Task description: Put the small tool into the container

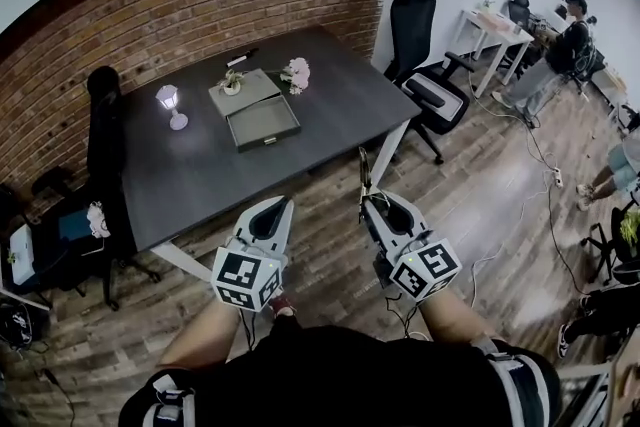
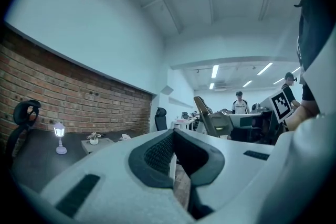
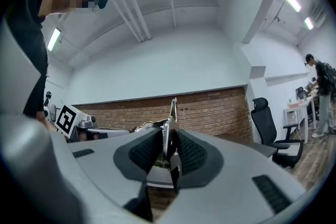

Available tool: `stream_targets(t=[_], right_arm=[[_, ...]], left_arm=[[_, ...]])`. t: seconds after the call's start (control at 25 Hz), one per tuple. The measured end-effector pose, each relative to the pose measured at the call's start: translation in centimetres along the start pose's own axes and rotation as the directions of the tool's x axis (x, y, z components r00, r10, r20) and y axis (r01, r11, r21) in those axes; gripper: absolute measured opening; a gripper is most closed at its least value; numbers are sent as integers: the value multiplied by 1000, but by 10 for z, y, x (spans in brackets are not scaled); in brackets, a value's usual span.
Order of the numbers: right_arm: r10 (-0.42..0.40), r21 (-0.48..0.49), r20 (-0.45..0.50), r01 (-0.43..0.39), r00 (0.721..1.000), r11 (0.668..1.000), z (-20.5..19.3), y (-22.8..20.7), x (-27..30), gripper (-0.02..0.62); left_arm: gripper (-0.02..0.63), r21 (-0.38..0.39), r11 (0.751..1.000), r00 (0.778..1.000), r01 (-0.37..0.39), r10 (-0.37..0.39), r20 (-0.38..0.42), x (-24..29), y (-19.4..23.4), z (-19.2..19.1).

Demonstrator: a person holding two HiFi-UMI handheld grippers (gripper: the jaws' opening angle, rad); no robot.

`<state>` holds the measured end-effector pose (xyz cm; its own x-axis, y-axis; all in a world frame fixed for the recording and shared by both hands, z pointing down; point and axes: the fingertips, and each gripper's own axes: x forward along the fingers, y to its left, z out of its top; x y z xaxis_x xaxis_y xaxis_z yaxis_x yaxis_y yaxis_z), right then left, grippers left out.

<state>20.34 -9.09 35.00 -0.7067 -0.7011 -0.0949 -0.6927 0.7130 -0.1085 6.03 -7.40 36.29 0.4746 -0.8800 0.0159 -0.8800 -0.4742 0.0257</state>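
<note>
A grey container [image 1: 262, 120] lies open on the dark table [image 1: 190, 180], its lid [image 1: 243, 92] folded back behind it. I stand on the wooden floor a step short of the table's near edge. My right gripper [image 1: 372, 205] is shut on a small metal tool [image 1: 365, 177] whose thin tip sticks up past the jaws. In the right gripper view the tool [image 3: 171, 128] sits pinched between the black pads. My left gripper [image 1: 272, 210] hangs beside it, shut, with nothing between its pads [image 2: 160, 152]. The left gripper view shows the container [image 2: 97, 143] far off on the table.
On the table stand a small lit lamp [image 1: 170, 105], a potted plant [image 1: 232, 83], pale flowers [image 1: 296, 72] and a black marker [image 1: 241, 57]. Black office chairs [image 1: 420, 35] [image 1: 103, 130] flank the table. A person [image 1: 570, 35] stands by desks at the back right.
</note>
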Motion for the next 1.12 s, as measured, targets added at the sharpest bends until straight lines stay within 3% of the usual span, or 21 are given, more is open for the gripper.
stream_targets(t=[0.48, 1.12], right_arm=[[12, -1, -13, -12, 1000, 1000, -11, -13, 80, 91], [26, 22, -4, -26, 1000, 999, -3, -25, 184, 91]], left_arm=[[8, -37, 999, 1000, -3, 3, -8, 34, 72, -12], [8, -35, 999, 1000, -7, 6, -16, 69, 166, 7]])
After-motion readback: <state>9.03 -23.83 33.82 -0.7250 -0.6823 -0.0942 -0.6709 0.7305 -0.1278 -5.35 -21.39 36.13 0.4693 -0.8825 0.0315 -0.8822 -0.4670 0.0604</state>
